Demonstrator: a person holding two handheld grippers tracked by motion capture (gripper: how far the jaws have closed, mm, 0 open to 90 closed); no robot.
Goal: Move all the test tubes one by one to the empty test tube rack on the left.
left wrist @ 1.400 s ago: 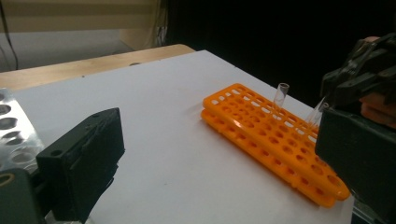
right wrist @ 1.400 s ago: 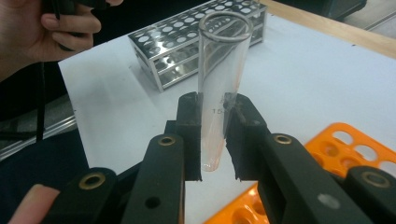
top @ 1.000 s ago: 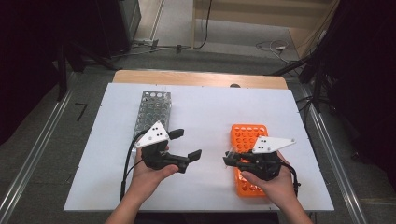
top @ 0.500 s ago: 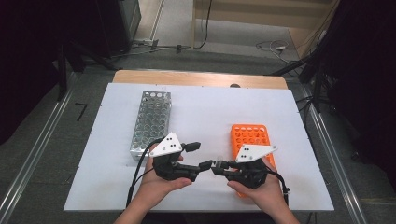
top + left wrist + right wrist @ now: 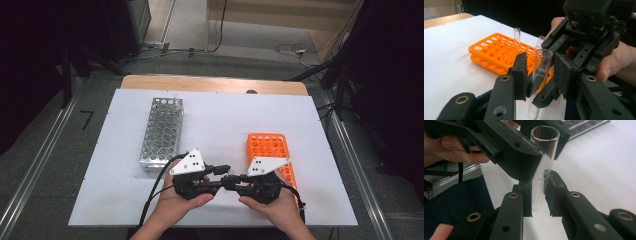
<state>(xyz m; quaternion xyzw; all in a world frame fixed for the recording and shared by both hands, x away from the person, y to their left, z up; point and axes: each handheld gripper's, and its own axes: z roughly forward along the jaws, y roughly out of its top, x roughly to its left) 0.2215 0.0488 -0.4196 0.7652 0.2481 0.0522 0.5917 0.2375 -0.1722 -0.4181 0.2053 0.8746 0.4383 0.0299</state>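
Glass tube: a clear glass test tube point(image 5: 541, 68) stands upright between the two grippers, just above the white table point(image 5: 225, 125) near its front edge; faint print shows on its wall.
Right gripper: the right gripper point(image 5: 539, 195) pinches the tube low on its body, both pads pressed to the glass, the rounded bottom end showing just below the pads.
Left gripper: the left gripper point(image 5: 539, 72) has its jaws either side of the same tube, higher up near the open mouth. They have just been closing on it; in the left gripper view a gap shows at the far pad, so the glass is not yet clamped from that side.
Hands: in the high view the left hand point(image 5: 182, 197) and the right hand point(image 5: 270, 200) meet at 6 o'clock on the table, grippers tip to tip, the tube a small glint between them.
Orange rack: an orange plastic rack point(image 5: 272, 150) lies at about 4 o'clock on the table, just behind the right hand; two more clear tubes point(image 5: 517, 37) stand upright in its holes.
Metal rack: a perforated metal rack point(image 5: 162, 130) lies at about 9 o'clock, well apart from the orange one, beyond the left hand.
Cable: a black cable point(image 5: 152, 192) trails from the left gripper toward the table's near edge.
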